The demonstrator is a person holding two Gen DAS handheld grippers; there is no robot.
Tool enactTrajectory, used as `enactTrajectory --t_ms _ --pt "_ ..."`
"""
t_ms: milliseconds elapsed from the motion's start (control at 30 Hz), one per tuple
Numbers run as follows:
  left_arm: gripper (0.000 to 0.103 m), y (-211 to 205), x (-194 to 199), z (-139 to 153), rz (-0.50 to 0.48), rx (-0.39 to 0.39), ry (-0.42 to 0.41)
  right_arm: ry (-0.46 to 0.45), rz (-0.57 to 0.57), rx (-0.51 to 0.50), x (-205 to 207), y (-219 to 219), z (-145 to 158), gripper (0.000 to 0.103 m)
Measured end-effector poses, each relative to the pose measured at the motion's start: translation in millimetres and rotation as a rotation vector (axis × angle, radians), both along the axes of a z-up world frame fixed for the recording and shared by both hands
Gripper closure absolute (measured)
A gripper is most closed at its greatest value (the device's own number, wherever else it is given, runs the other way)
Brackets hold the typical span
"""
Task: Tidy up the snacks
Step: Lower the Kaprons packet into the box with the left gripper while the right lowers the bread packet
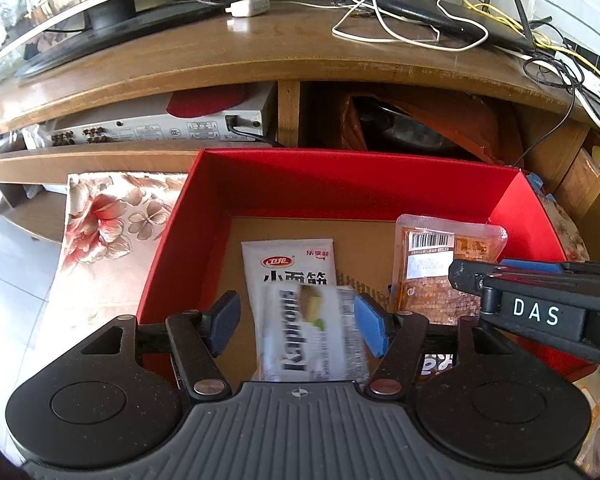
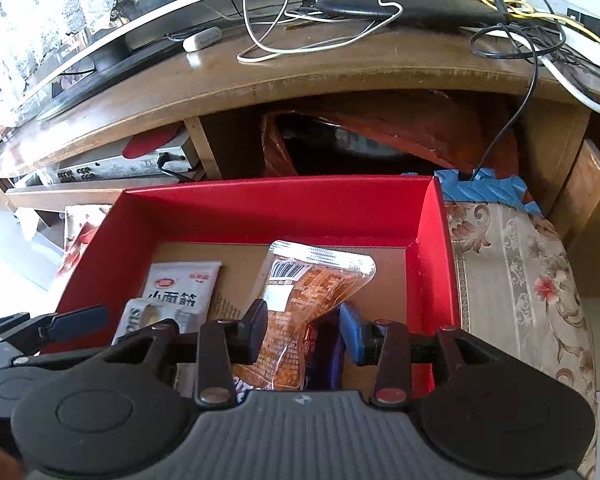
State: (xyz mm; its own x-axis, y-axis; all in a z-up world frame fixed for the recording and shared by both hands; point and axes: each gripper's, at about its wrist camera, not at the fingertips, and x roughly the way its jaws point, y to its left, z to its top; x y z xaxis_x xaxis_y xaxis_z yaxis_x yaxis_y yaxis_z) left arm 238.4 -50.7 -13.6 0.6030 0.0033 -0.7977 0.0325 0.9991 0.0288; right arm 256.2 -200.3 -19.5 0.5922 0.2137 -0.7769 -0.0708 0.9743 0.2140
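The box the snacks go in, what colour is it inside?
Red walls, brown cardboard floor; clearest in the left wrist view.

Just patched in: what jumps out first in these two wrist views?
The red box fills both views, snack packets lying on its cardboard floor. The left gripper hangs open around a blurred Kaprong packet; the right gripper straddles an orange clear-wrapped snack packet. Tangled cables crowd the wooden TV stand behind.

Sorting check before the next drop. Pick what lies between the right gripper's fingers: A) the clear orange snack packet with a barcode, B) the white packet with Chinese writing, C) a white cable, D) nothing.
A: in the right wrist view the orange snack packet runs between the right gripper fingers, over the red box.
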Motion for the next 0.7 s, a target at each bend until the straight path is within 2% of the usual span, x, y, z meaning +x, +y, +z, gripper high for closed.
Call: enactTrajectory --t_ms 100,133,167,367,700 --pt "0.027 -1 -1 2 -0.009 -0.006 -0.002 -0.007 -0.006 0.005 -1 -1 3 0.062" --pt "0.024 -2 -2 3 -0.015 -0.010 -0.004 -0.009 -0.005 0.011 -2 -2 4 0.057" --pt "0.024 -3 -3 4 -0.020 -0.007 -0.009 -0.011 -0.002 0.017 -3 -1 5 0.054" --pt "0.024 -11 -11 12 -0.046 0.007 -0.036 -0.045 0.016 -0.018 -11 7 14 0.054" --pt "0.024 -7 -29 23 -0.047 -0.008 -0.056 -0.067 -0.029 0.009 -29 -7 31 0.054"
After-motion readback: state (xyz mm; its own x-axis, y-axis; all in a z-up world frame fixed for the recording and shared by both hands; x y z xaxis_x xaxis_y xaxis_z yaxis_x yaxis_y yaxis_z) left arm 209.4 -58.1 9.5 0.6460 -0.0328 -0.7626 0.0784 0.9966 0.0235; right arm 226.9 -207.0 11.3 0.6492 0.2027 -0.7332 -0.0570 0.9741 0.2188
